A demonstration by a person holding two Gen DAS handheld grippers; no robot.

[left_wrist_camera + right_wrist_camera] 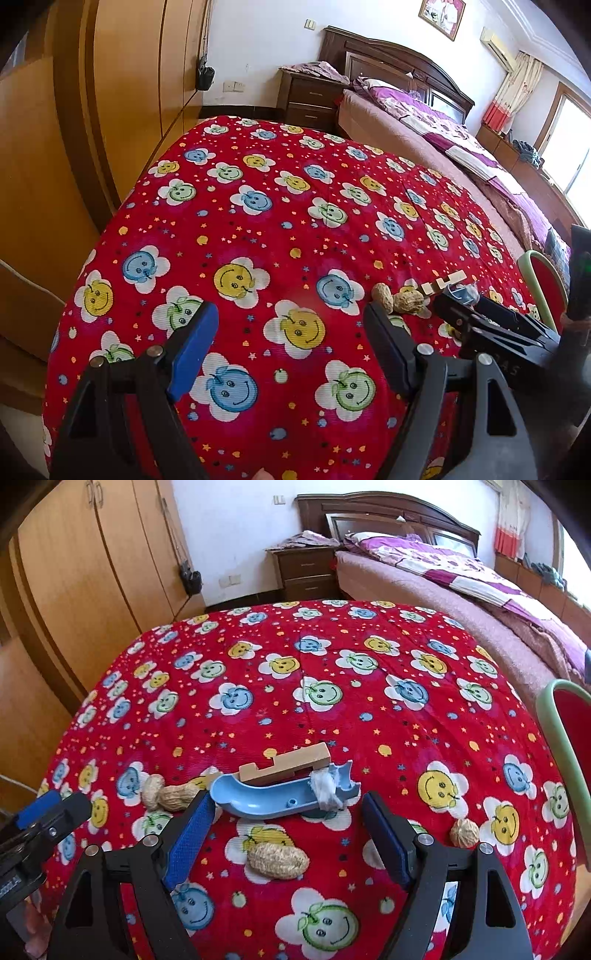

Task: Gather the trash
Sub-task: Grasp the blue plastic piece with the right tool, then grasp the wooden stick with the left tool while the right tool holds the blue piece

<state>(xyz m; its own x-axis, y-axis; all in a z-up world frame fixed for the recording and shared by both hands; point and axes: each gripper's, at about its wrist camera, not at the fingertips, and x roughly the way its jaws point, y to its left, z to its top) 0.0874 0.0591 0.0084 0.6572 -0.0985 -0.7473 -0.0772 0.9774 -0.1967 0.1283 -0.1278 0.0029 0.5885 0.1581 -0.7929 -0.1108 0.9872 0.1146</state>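
Trash lay in a loose cluster on the bench (369, 709), which was draped in a red cloth printed with smiling flowers, and the whole cluster sat ahead of my right claw (288, 830). Nearest was a whole peanut shell (277, 860), resting between the spread fingers and slightly toward the blue-padded one, its long axis running across the claw's opening, so I judged a short drop would bracket it. Just beyond lay a broken blue plastic piece (273, 799), also lying crosswise, with a tuft of white fluff (327, 790) stuck at its far-right end and a notched wooden block (284, 766) propped against its back edge. Two more peanut shells (168, 795) touched each other off to the left of the blue piece, and a walnut (464, 833) sat just outside the right finger. The right claw's jaws stood apart with nothing gripped. My left claw (291, 345) was likewise wide apart and empty, over bare cloth; from its view the peanut pair (397, 297) lay ahead and to the right, so the right hand was the nearer to almost everything. A chair back (557, 746) with a green rim stood at the bench's right edge, clear of the reach. The crowding of block, fluff and blue piece seemed the main risk for a clean single pick.
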